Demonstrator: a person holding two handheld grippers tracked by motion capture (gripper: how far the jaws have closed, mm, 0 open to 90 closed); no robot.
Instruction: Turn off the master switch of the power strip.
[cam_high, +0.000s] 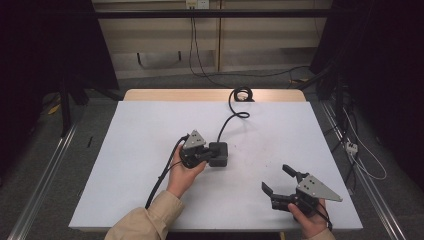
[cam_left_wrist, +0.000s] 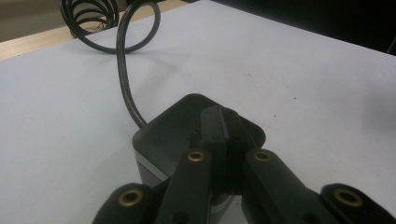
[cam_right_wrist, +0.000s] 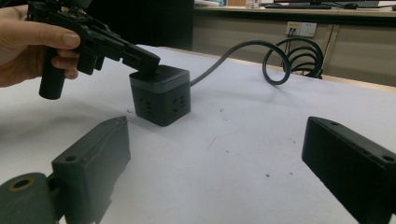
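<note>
While we look from above, our left tongs (cam_high: 207, 156) rest closed on the black socket cube (cam_high: 220, 154) mid-table (cam_high: 140, 200); right tongs (cam_high: 278, 180) gape empty, well apart. Left gripper view: jaws together atop the cube, gripping nothing. Right gripper view: its coiled cable (cam_right_wrist: 289, 58) trails behind, likely dragging on any push.

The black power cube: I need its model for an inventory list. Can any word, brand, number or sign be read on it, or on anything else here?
No readable text.
Power cube: socket holes on its sides, no legible marking.
Left gripper, shut, tips on the cube's top: no label.
Right gripper, open: no label.
Wall socket plate: too small to read.
</note>
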